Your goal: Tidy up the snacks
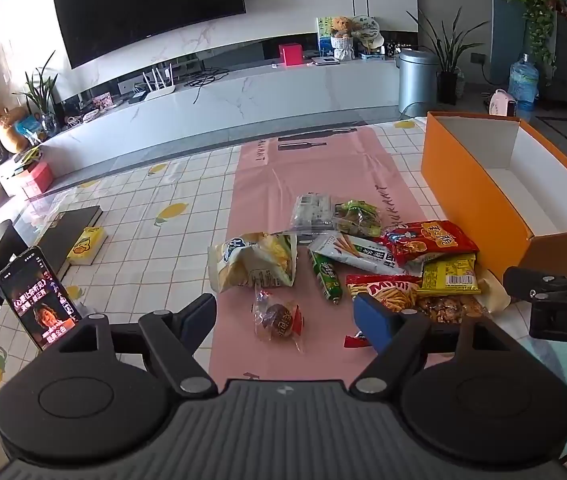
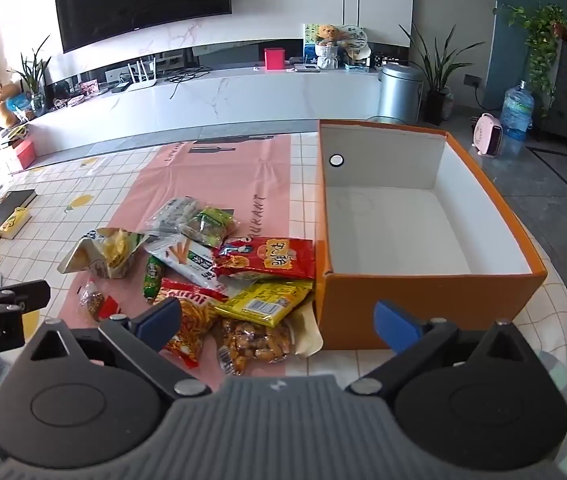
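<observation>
Both grippers, left gripper (image 1: 285, 312) and right gripper (image 2: 279, 316), spread, empty. Snack pile (image 2: 219, 272) mid-tabletop, touching orange box (image 2: 423, 300) left wall; right gripper nearer box.

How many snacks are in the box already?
None yet. The orange box shows only its bare white inside. Every packet sits in the snack pile on the pink mat beside it. The left gripper and right gripper are open and hold nothing, so all the packing is left.
</observation>
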Available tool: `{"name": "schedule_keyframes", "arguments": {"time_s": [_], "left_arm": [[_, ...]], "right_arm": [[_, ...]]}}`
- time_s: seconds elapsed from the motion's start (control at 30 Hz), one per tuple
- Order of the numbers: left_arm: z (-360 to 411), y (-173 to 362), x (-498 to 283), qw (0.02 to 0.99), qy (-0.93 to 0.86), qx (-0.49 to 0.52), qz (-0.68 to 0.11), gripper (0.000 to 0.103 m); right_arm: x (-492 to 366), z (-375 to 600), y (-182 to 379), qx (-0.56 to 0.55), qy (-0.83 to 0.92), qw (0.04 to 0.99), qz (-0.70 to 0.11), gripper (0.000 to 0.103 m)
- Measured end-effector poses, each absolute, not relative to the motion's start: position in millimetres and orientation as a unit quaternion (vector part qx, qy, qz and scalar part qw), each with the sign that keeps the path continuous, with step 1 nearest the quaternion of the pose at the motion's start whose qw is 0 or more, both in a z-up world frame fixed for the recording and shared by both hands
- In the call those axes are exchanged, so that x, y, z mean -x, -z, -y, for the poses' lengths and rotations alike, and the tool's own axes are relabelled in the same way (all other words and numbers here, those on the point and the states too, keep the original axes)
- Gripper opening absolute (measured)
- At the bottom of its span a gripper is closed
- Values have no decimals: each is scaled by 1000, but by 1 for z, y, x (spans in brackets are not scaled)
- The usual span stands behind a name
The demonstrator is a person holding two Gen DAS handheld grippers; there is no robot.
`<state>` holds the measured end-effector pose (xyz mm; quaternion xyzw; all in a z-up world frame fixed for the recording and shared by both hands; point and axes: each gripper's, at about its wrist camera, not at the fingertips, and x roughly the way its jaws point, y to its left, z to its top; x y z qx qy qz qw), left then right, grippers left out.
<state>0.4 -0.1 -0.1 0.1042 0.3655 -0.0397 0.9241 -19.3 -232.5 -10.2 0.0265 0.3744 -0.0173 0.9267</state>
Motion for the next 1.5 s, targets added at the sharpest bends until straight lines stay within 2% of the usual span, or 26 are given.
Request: {"name": "schedule_keyframes", "arguments": {"time_s": [1.5], "left_arm": [[1,2,-8,919,42,-77,-383,92]], "right_arm": [[15,234,17,-21,27,924,-382,99]]}}
